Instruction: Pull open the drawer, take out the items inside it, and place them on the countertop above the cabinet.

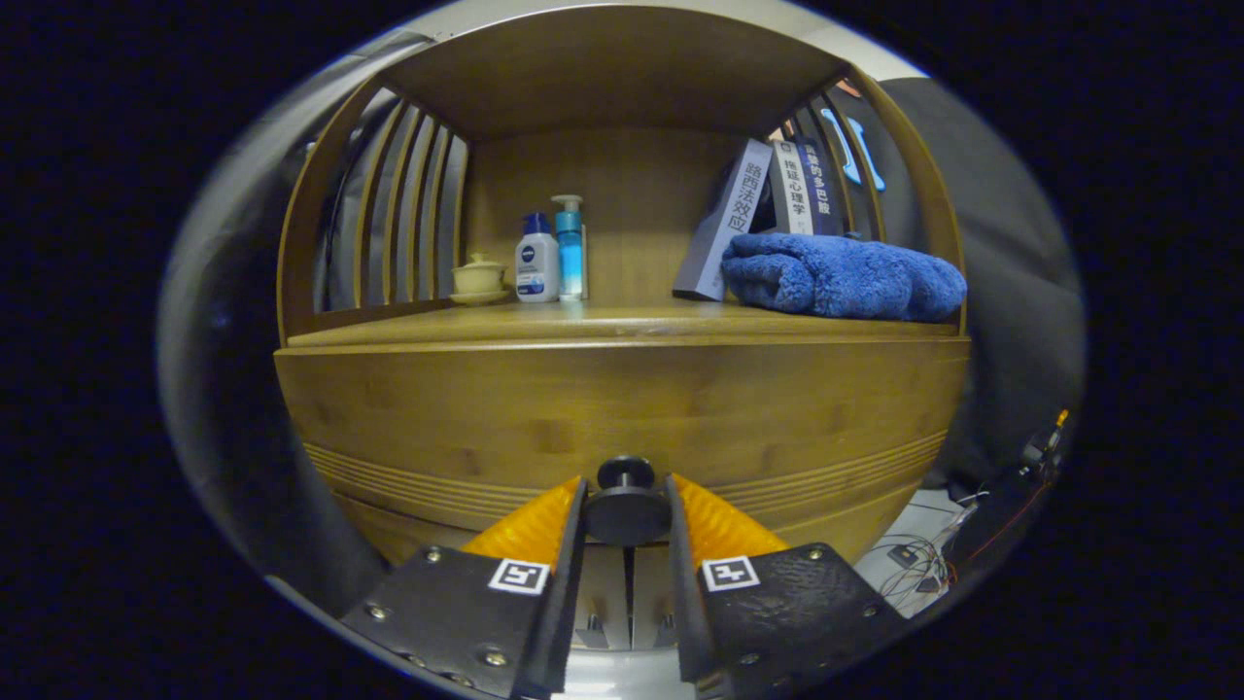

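One drawer knob [626, 502], dark, round, on wooden drawer front [622, 408], sits between claw [627, 515] fingers; fingers close against its sides, appear to grip it. Drawer shut. Worktop [603, 321] above: cup, two bottles, books, blue towel [842, 277]. Risk: fingers slipping off knob if pull angled. Drawer contents hidden.

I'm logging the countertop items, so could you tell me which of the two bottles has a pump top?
The taller blue bottle, right of the shorter white bottle, which has a plain blue cap. Hand-held gripper closes on the drawer knob.
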